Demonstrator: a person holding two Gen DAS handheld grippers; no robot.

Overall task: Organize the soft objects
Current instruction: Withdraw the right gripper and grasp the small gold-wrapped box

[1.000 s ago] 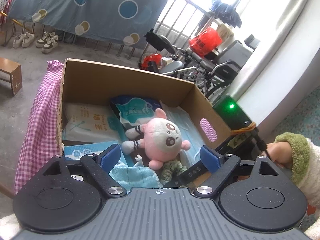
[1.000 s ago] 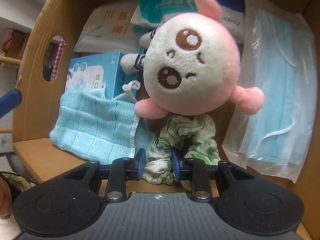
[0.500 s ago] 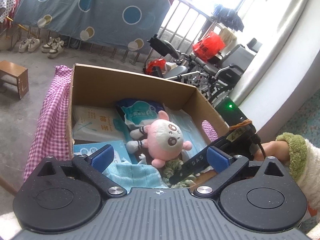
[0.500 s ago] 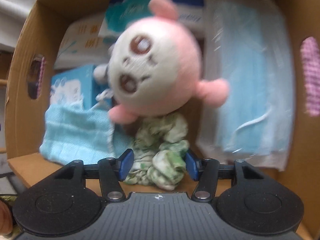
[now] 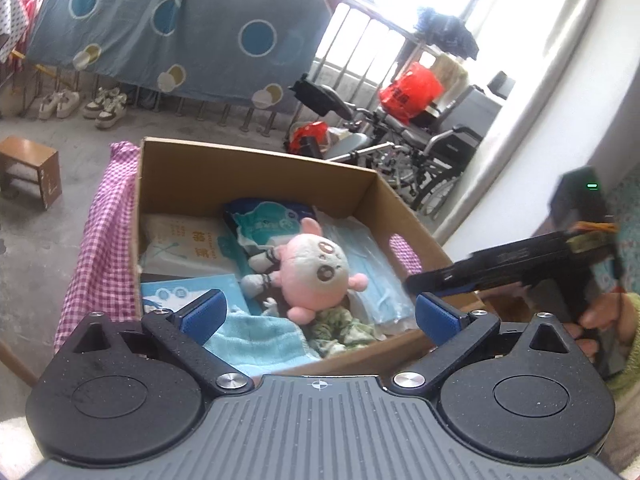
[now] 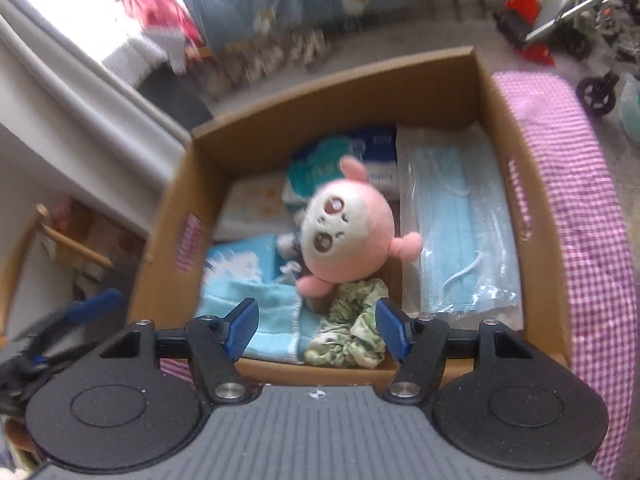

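A cardboard box [image 5: 256, 168] [image 6: 404, 80] holds a pink-and-white plush toy [image 5: 316, 268] [image 6: 348, 232], a green patterned scrunchie [image 5: 340, 330] [image 6: 352, 332], a light blue towel [image 5: 256, 342] [image 6: 264, 316], a pack of blue face masks [image 5: 368, 264] [image 6: 460, 224] and tissue packs [image 5: 184, 240]. My left gripper [image 5: 318, 314] is open and empty above the box's near edge. My right gripper [image 6: 316, 326] is open and empty, raised above the scrunchie; it also shows at the right of the left wrist view [image 5: 516, 260].
The box sits on a pink checked cloth [image 5: 104, 240] [image 6: 576, 200]. Beyond it are a wheelchair [image 5: 400, 140], a small wooden stool [image 5: 28, 168], shoes [image 5: 104, 106] and a hanging blue sheet [image 5: 180, 28].
My right gripper opened, let go of the green scrunchie in the box and pulled back up and out. My left gripper drew back a little from the box.
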